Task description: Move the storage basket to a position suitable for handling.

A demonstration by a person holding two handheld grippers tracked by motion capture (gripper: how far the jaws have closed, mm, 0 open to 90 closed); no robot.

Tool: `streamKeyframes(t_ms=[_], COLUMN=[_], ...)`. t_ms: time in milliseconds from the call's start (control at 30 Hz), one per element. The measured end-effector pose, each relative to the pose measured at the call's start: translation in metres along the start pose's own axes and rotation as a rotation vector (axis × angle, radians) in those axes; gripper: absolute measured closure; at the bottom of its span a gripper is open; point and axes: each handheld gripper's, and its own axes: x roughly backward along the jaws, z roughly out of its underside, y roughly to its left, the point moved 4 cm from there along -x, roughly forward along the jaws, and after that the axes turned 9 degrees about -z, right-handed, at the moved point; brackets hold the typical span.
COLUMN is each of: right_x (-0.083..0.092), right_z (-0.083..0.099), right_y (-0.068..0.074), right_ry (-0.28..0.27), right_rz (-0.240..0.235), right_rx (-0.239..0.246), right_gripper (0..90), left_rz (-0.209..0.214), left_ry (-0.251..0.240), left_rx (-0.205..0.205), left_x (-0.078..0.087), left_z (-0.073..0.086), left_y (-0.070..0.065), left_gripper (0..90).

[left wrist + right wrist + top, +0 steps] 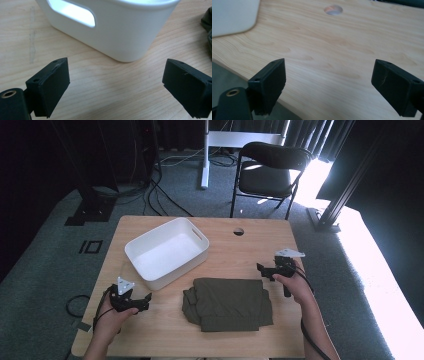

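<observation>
Olive-green cloth (227, 303), folded into a rough rectangle, lies flat on the pale wooden bench (250, 250), near its front edge and about midway between the two hands. Behind it and to the left stands a white bin (167, 252), set at an angle to the bench edges, with a slot handle in each end wall; a corner of the bin comes close to the cloth but stays apart from it.

The left tool (148, 296) hovers low over the bench just left of the cloth, in front of the bin's near corner. In the left gripper view its jaws stand wide apart with bare wood between them, the bin (120, 30) straight ahead and a fold of the cloth (207, 32) at the right edge. It holds nothing.

The right tool (261, 268) is held just above the cloth's back right corner, pointing left. In the right gripper view its jaws are likewise spread wide and empty, over bare wood, with the bench's round hole (333, 9) ahead and the bin (232, 16) at upper left.

A black chair (267, 170) stands on the carpet beyond the bench.
</observation>
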Motion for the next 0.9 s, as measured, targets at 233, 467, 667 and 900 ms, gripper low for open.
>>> streamKeyframes(t_ms=[233,467,667,900], right_x=[-0.011,-0.025,-0.038,-0.053], right_z=[-0.023,-0.038,-0.053,-0.071], right_y=[0.019,0.034,0.052,0.072], right_ry=[-0.022,-0.025,-0.045,-0.048], right_rz=[-0.034,-0.070,-0.096,-0.123], right_rx=[0.037,0.065,0.075,0.119], right_gripper=[12.4,12.5,13.2,13.4], left_rz=[0.008,0.001,-0.022,-0.030], left_ry=[-0.028,-0.067,-0.083,-0.109], left_rx=[0.022,0.045,0.057,0.088], left_x=[0.006,0.012,0.015,0.014], left_z=[-0.011,-0.023,-0.032,-0.046], left_y=[0.002,0.008,0.017,0.024], left_gripper=[8.8,8.8,8.8,8.8])
